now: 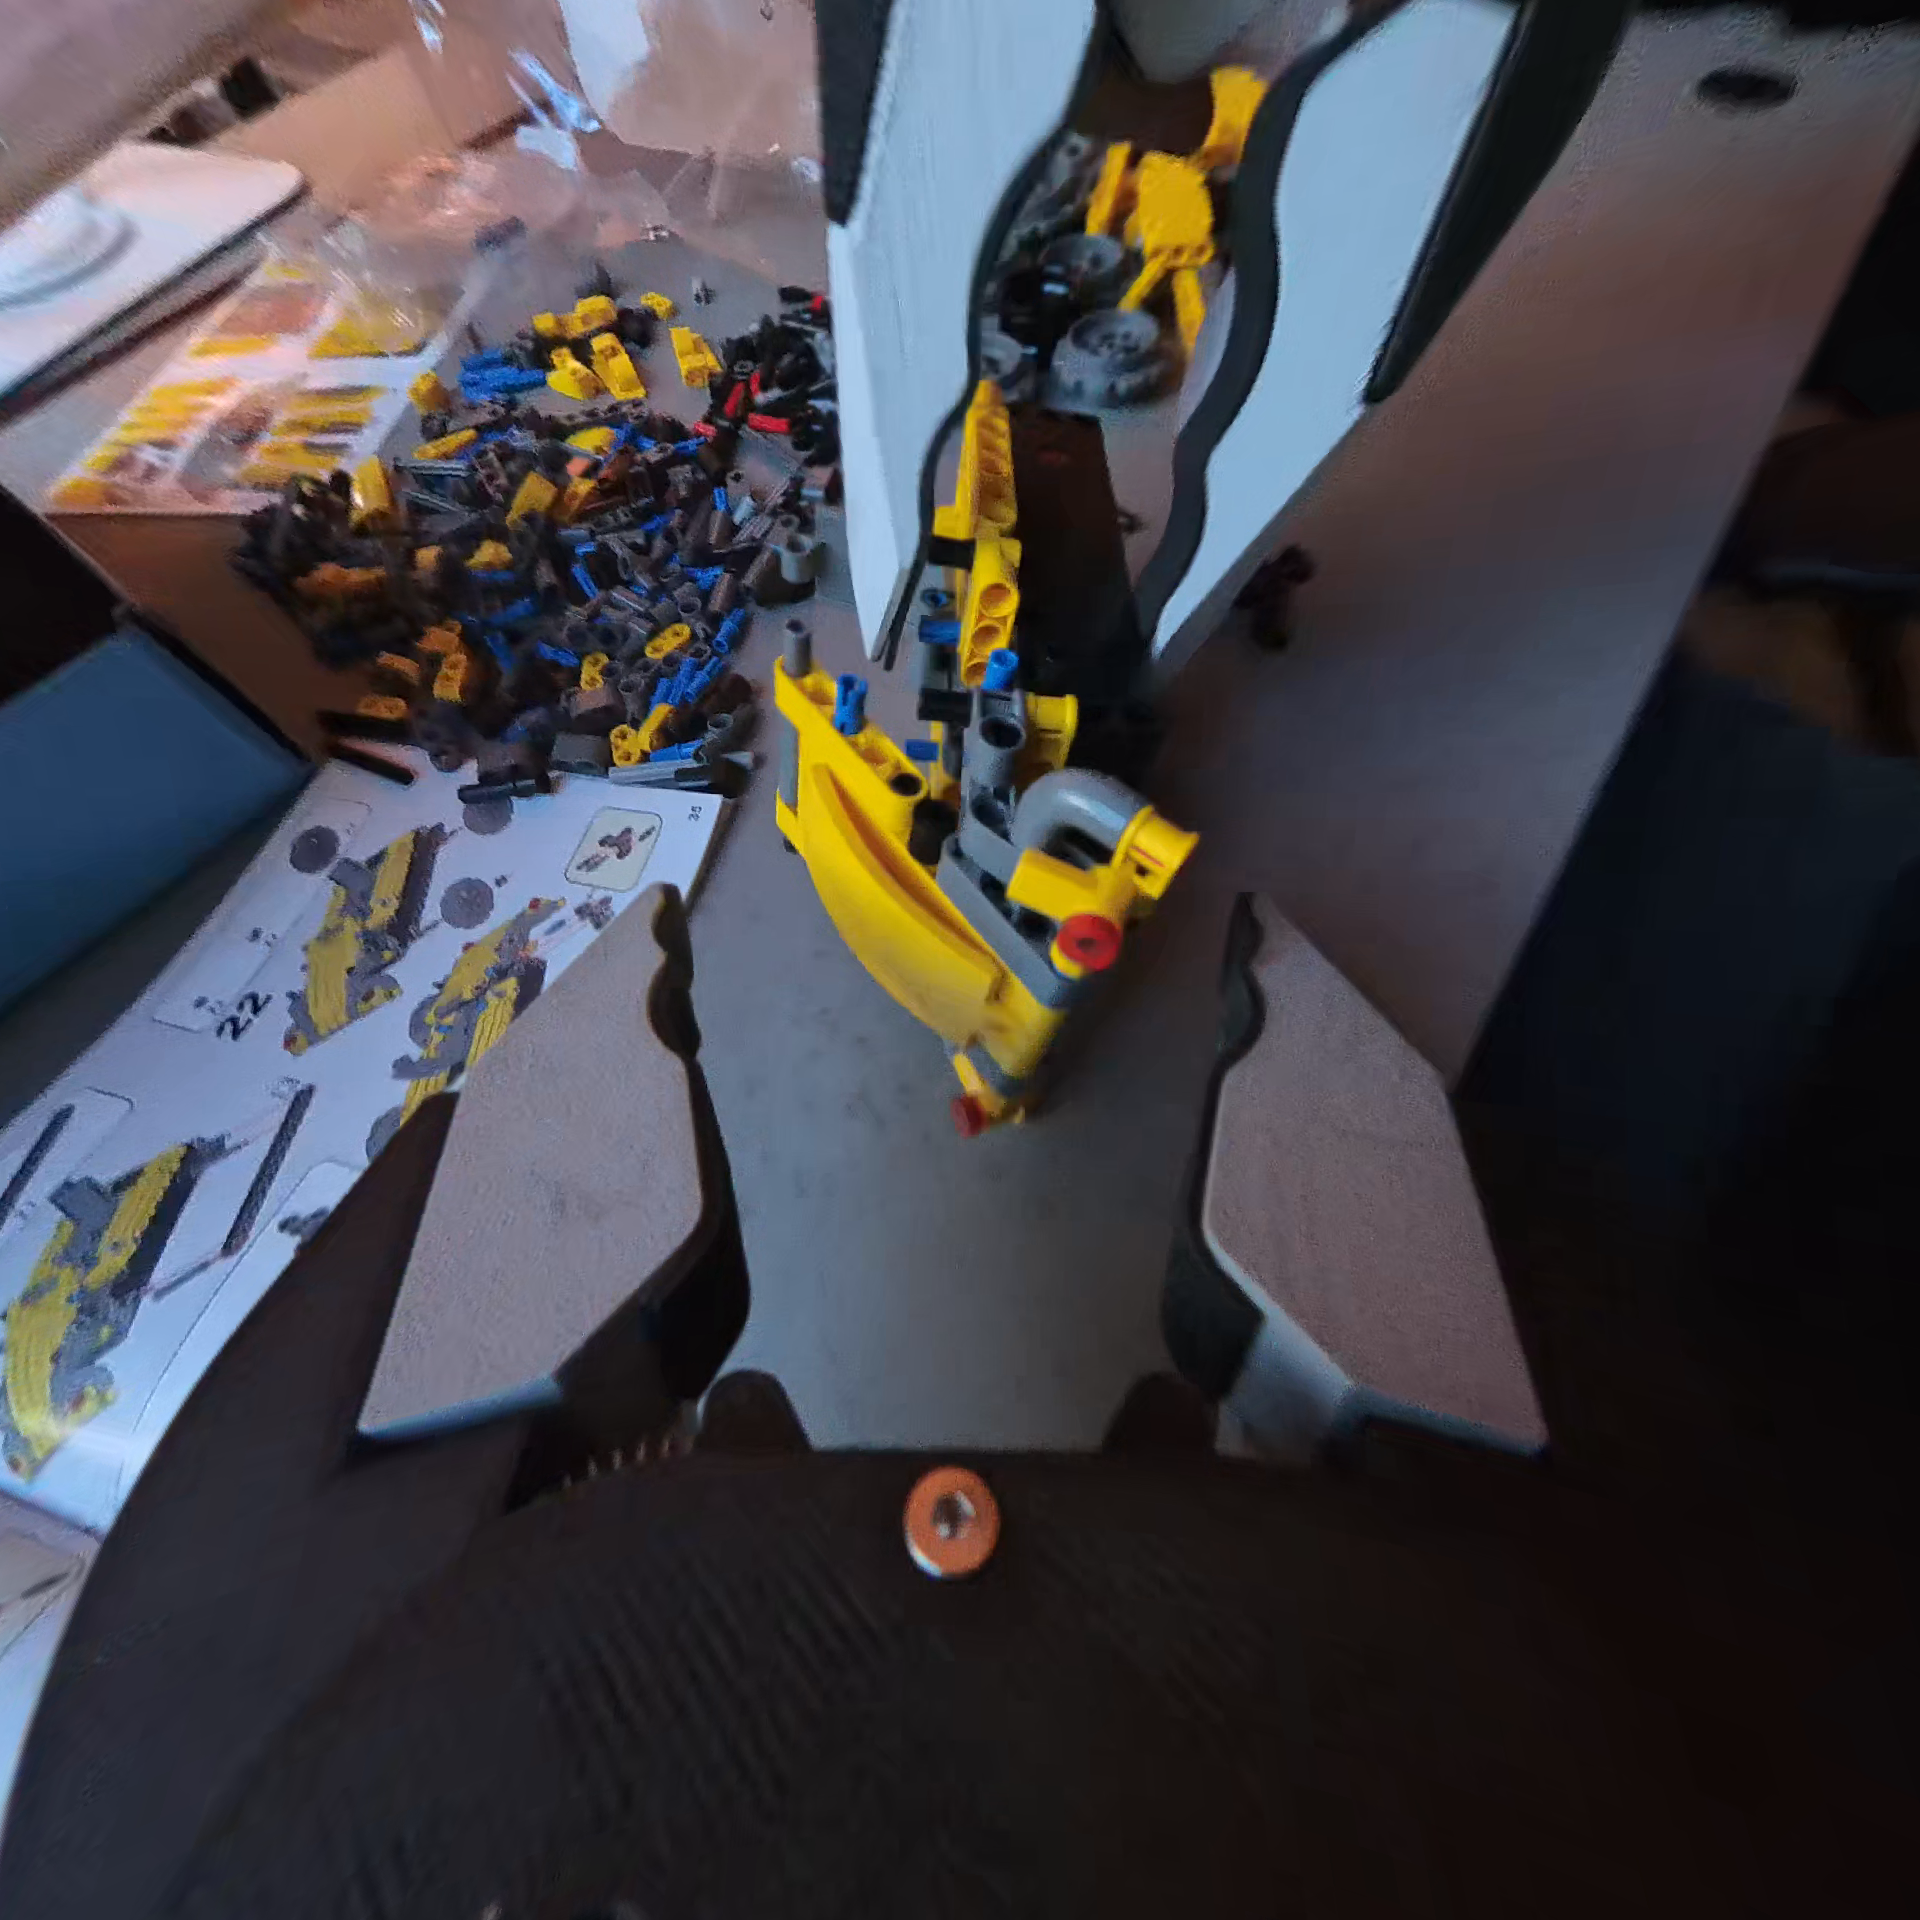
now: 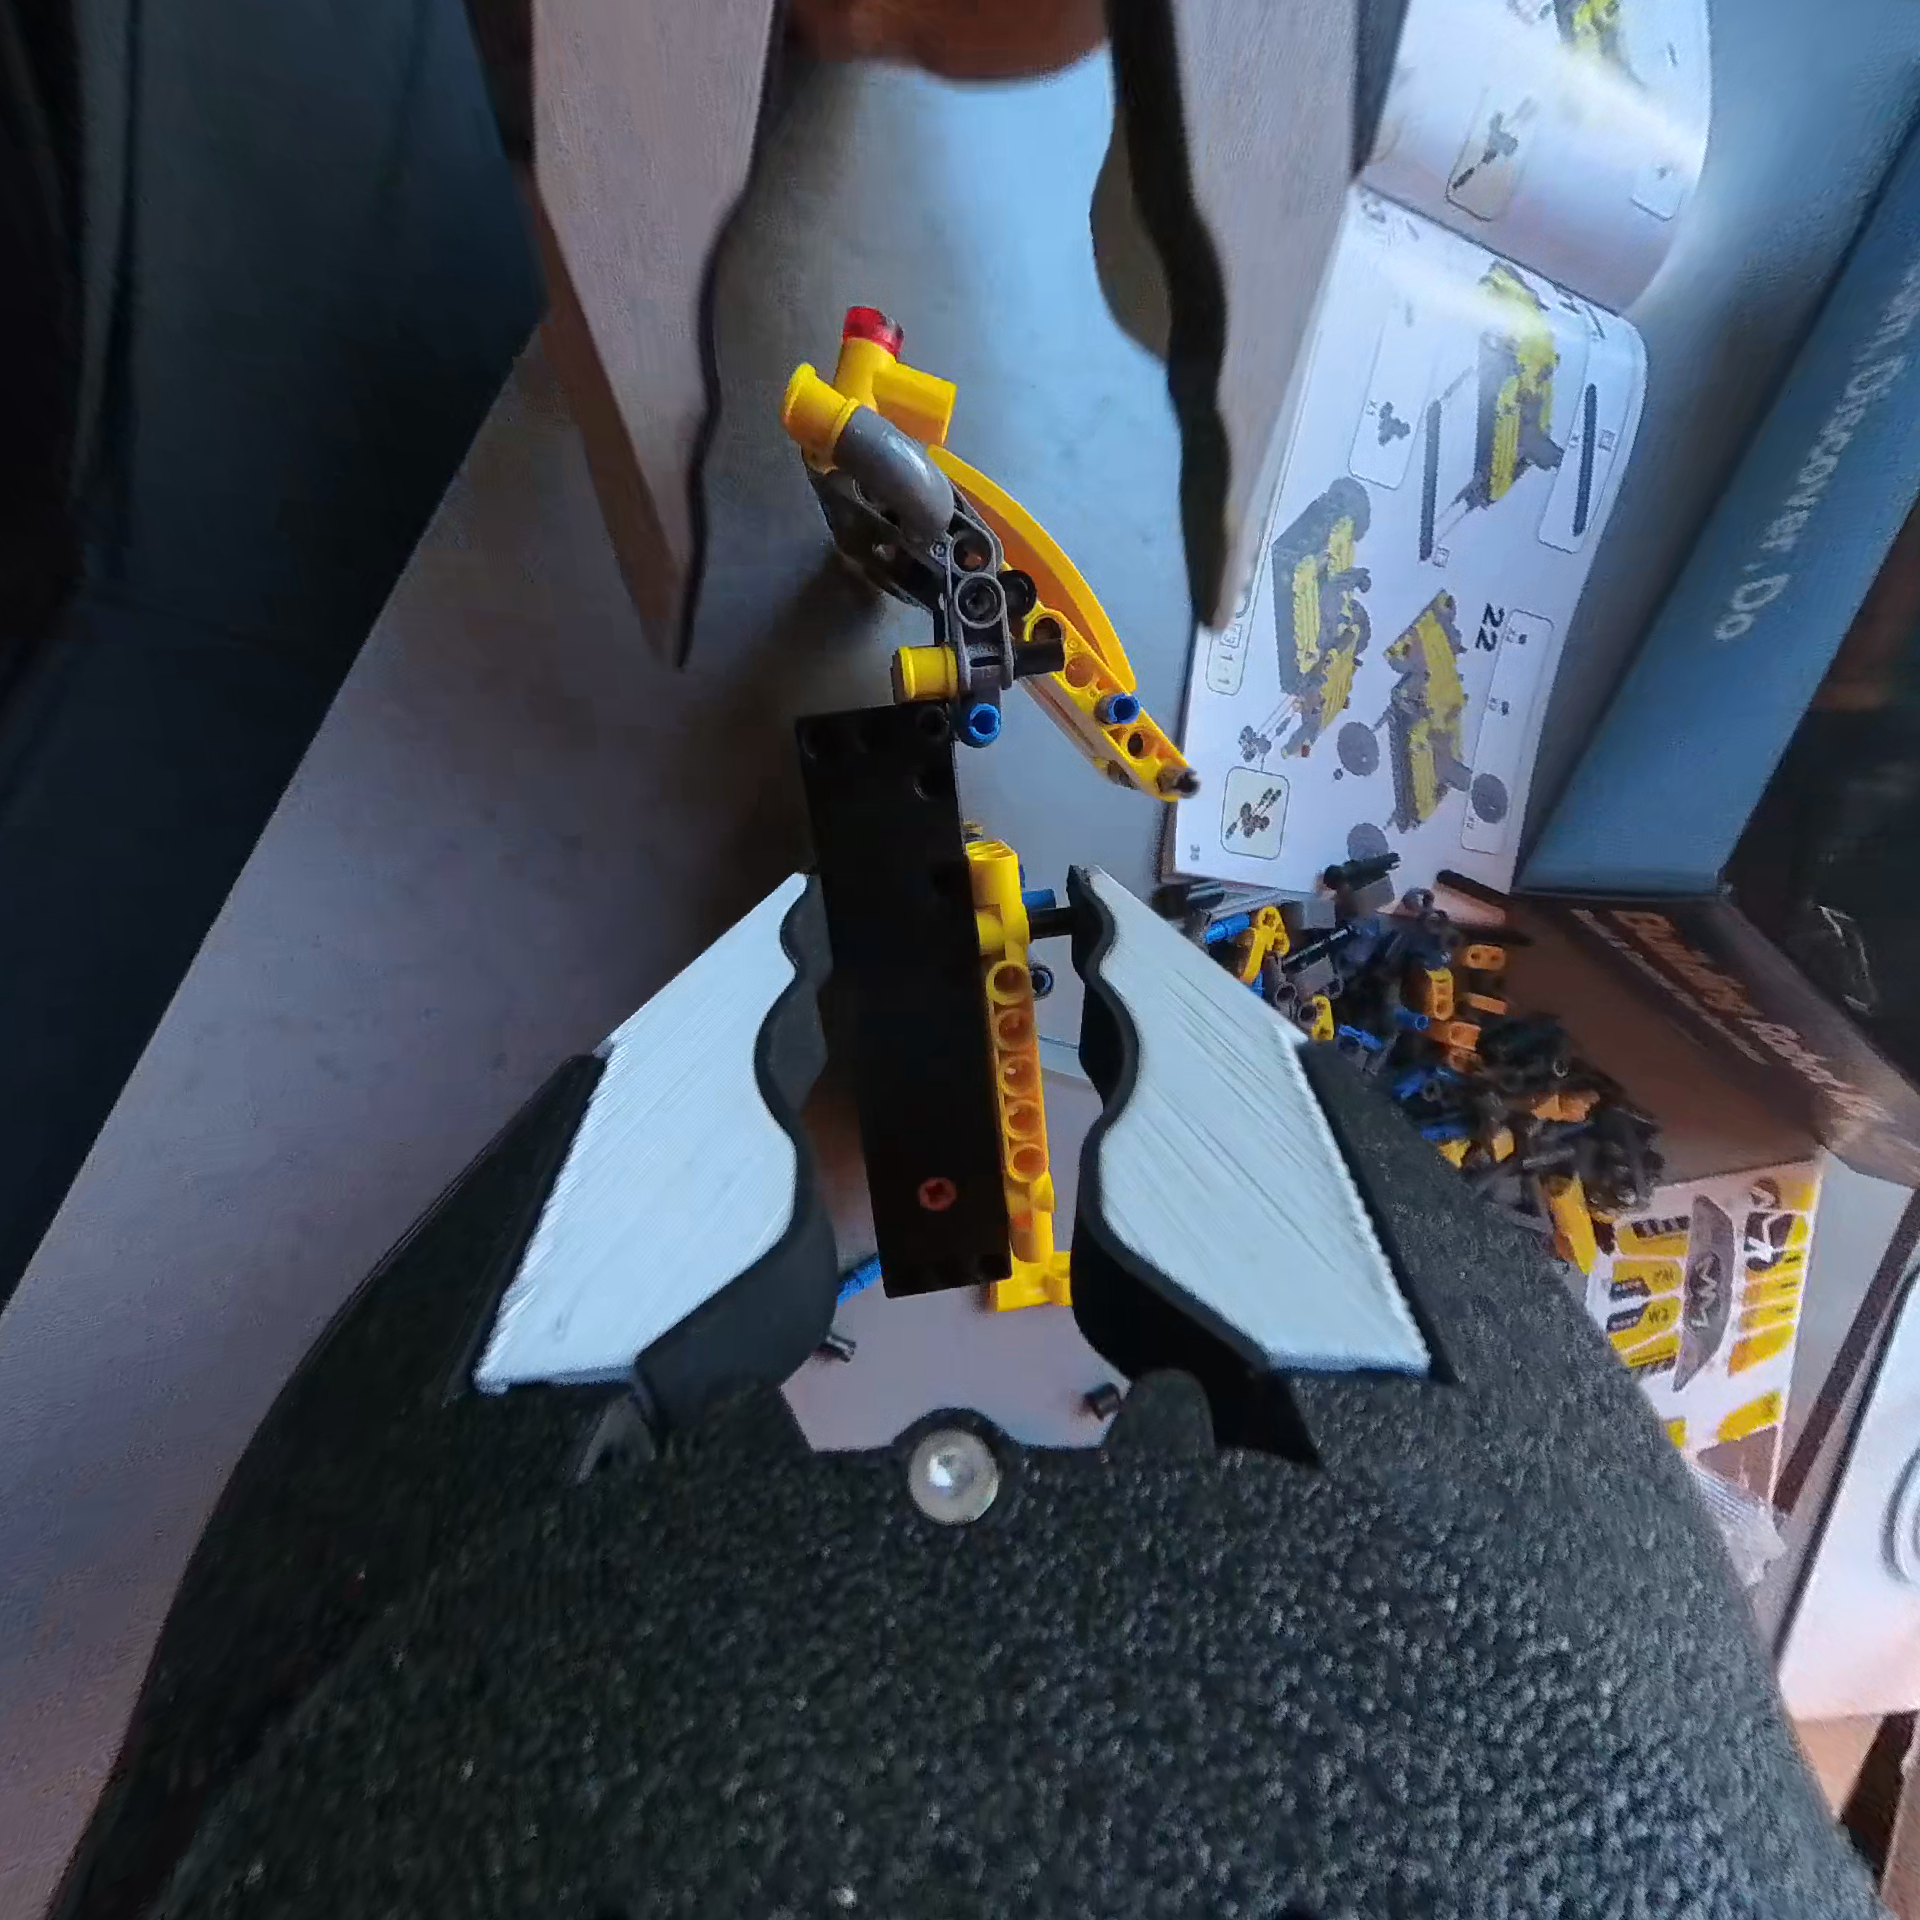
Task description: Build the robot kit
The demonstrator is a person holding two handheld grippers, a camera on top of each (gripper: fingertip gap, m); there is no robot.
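A half-built toy model (image 1: 935, 831) of yellow, black and grey beams has a curved yellow panel, a grey elbow and red round caps. My right gripper (image 2: 940, 883) is shut on its black block and yellow beam (image 2: 914, 1039) and holds it above the grey table (image 2: 416, 831). The right gripper also shows in the left wrist view (image 1: 1023, 644), reaching in from the top. My left gripper (image 1: 956, 909) is open and empty, its fingers (image 1: 582, 1122) just short of the model's capped end. In the right wrist view the left gripper (image 2: 940, 629) stands open on either side of that end.
A pile of loose small pieces (image 1: 540, 582) lies left of the model. An open instruction booklet (image 1: 312, 987) lies beside it, next to a blue box (image 1: 104, 790). A sticker sheet (image 1: 260, 395), a clear bag (image 1: 623, 125) and grey wheels (image 1: 1112, 343) lie farther back. The table's edge (image 1: 1621, 727) runs on the right. Across from one pair of fingers to the other is roughly 5 centimetres.
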